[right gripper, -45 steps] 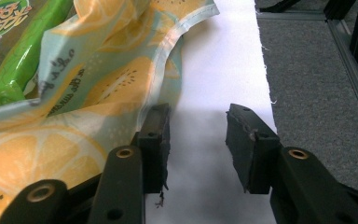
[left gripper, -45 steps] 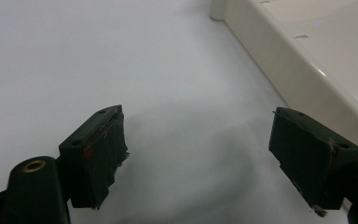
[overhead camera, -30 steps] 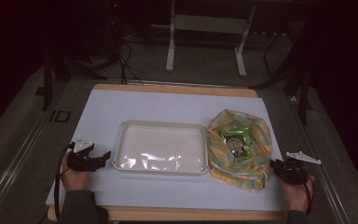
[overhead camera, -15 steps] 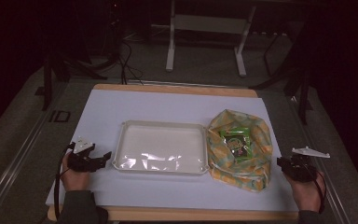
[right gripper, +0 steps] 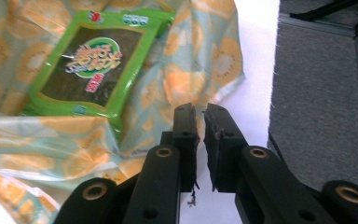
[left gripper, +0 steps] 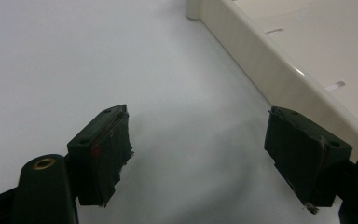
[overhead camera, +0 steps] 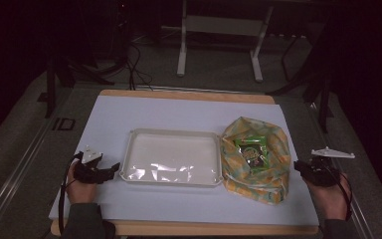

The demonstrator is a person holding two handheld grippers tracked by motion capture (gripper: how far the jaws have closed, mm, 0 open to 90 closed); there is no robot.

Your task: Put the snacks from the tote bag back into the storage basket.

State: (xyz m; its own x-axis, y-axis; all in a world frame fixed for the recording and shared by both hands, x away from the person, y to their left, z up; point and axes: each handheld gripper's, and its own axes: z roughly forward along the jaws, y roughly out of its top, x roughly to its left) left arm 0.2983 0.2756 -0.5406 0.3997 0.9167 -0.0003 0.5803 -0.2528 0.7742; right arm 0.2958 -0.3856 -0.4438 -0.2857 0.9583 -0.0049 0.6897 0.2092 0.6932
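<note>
While jaws were pressed together empty, right gripper (right gripper: 199,114) was held beside cloth (right gripper: 186,79) | risk: snack packet (right gripper: 91,63) could be missed.

This looks like a lab or test room, not a home. It is dark all around, and the table (overhead camera: 144,112) has a white sheet on top. Black cables (overhead camera: 132,69) lie on the grey carpet (overhead camera: 219,74), and metal stand legs (overhead camera: 219,47) are behind.
</note>
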